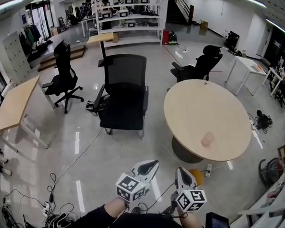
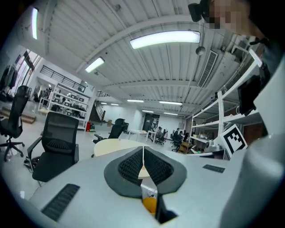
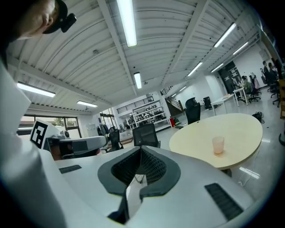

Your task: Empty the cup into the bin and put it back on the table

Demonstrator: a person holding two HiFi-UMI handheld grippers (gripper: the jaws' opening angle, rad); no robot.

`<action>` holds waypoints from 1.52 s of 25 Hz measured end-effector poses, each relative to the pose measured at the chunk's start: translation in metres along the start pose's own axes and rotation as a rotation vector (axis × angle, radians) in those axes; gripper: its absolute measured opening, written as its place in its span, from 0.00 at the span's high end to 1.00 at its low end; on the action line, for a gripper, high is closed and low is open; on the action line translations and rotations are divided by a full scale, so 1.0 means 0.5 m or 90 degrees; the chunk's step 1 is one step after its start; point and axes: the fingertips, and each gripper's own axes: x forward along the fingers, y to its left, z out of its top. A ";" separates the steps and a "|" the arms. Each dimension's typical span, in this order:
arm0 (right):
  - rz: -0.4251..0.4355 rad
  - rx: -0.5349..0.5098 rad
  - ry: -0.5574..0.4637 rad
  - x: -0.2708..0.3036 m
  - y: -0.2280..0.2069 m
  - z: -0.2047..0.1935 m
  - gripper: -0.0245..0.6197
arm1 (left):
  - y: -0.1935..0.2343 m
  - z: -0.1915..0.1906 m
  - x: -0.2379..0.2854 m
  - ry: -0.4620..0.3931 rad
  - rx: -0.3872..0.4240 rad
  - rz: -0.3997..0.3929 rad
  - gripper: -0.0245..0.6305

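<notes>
**A:** What's ahead of you?

**B:** The biggest thing is the round tabletop (image 1: 207, 117), right of centre in the head view. A black chair (image 1: 125, 95) stands to its left, apart from it. My left gripper (image 1: 149, 168) and right gripper (image 1: 182, 175) sit at the bottom edge. Each has its jaws pressed together on nothing, and each gripper's own view shows the pads meeting.

**A:** And the cup?

**B:** The cup (image 1: 207, 139) stands upright near the tabletop's lower rim, well apart from both grippers. In the right gripper view it shows at the right.

**A:** Any bin?

**B:** There's an orange thing (image 1: 196, 176) on the floor below that rim, just beside my right gripper in the picture. It may be the bin, but I can't tell.

**A:** What could go wrong?

**B:** I reckon my closed jaws are the main risk. If I reach the cup without parting them first, I'll shove it, and so near the rim a shove could tip it over the edge and spill it outside the bin. It also looks thin and light, so a hard squeeze might buckle it or squirt it out.
</notes>
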 end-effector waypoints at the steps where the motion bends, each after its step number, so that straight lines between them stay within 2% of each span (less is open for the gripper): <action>1: 0.003 0.001 -0.006 -0.003 -0.026 0.014 0.94 | -0.018 0.003 0.025 0.001 0.003 -0.001 0.93; 9: -0.003 0.028 -0.028 -0.058 -0.260 0.100 0.94 | -0.168 -0.003 0.224 0.019 -0.007 -0.011 0.93; 19: -0.013 0.072 -0.019 -0.111 -0.448 0.116 0.94 | -0.277 -0.027 0.365 0.046 0.000 -0.007 0.93; 27: -0.054 0.081 -0.011 -0.062 -0.510 0.111 0.94 | -0.228 -0.044 0.441 0.066 -0.018 -0.030 0.93; 38: -0.184 0.062 -0.052 0.126 -0.617 0.184 0.94 | -0.038 -0.012 0.643 0.089 -0.020 -0.146 0.93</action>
